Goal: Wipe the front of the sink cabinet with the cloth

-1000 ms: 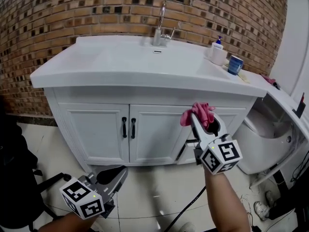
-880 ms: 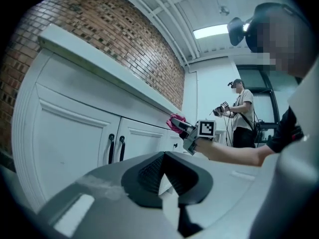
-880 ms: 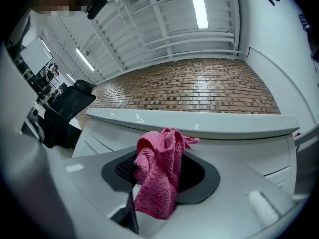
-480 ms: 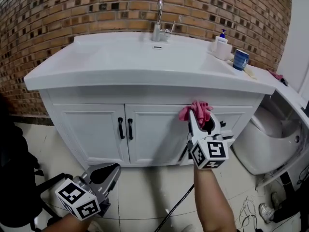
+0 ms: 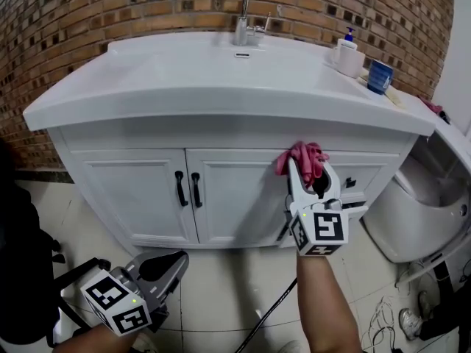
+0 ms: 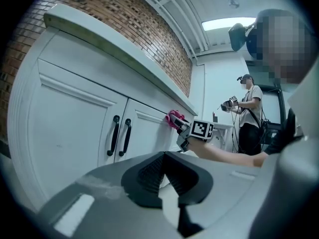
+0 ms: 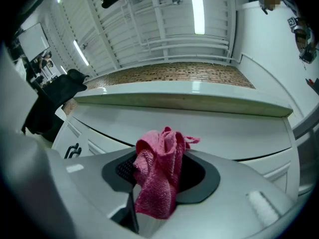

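A white sink cabinet (image 5: 132, 190) with two black door handles (image 5: 188, 188) stands under a white basin top. My right gripper (image 5: 307, 175) is shut on a bunched pink cloth (image 5: 300, 157), which is held up at the top of the cabinet front, right of the doors. From the right gripper view the cloth (image 7: 158, 176) bulges out between the jaws, just below the basin's edge (image 7: 179, 103). My left gripper (image 5: 163, 267) hangs low over the floor, shut and holding nothing. The left gripper view takes in the door handles (image 6: 119, 136) and the cloth (image 6: 175, 117) from the side.
A chrome tap (image 5: 245, 13), a soap dispenser (image 5: 349, 54) and a blue cup (image 5: 380, 76) sit on the basin top. A white toilet (image 5: 412, 212) stands right of the cabinet. A black cable (image 5: 268, 315) crosses the tiled floor. A standing person (image 6: 247, 113) shows in the left gripper view.
The right gripper with the cloth has shifted slightly left and closer to the cabinet front. The head camera has come nearer. The left gripper stays low.
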Demonstrator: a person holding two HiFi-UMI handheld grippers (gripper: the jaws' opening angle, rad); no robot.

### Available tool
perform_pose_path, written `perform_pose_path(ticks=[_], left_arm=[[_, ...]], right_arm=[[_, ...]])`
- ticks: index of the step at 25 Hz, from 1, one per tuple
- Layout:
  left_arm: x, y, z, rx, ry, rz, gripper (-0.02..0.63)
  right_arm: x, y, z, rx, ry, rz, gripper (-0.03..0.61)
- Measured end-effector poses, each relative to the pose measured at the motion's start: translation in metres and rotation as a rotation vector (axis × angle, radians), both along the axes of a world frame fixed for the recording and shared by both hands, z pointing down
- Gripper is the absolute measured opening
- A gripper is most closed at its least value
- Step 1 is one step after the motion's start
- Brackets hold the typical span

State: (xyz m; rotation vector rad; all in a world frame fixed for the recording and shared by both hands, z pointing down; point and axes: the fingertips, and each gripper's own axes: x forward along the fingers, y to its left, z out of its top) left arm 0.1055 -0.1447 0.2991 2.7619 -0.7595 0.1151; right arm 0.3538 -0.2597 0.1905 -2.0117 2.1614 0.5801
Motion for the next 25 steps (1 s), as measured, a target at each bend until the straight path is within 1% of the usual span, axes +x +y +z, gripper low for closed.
perform_pose_path(ticks=[5,10,13,18,22,25], left_arm=[[0.002,-0.007,0.007,-0.009,-0.022,-0.004,0.006],[0.009,-0.007,0.009,0.026,-0.057,0.032,0.006],[0.012,-0.004,0.012,0.039,-0.079,0.052,0.006],[0.008,-0.005,0.014,0.032,-0.083,0.050,0.006],[0.008,-0.007,0.016,0.021,-0.083,0.047,0.006],[0.007,-0.006,0.017,0.009,-0.079,0.049,0.006]], right_arm=[[-0.004,-0.002,0.013,0.004,0.047,0.021,0.184],[-0.004,-0.002,0.031,-0.024,0.039,0.031,0.178],[0.000,-0.004,0.053,-0.071,0.048,0.045,0.176],[0.000,-0.005,0.097,-0.141,0.072,0.072,0.176],[0.000,-0.006,0.136,-0.212,0.047,0.080,0.176],[-0.001,-0.005,0.171,-0.272,0.052,0.088,0.176]])
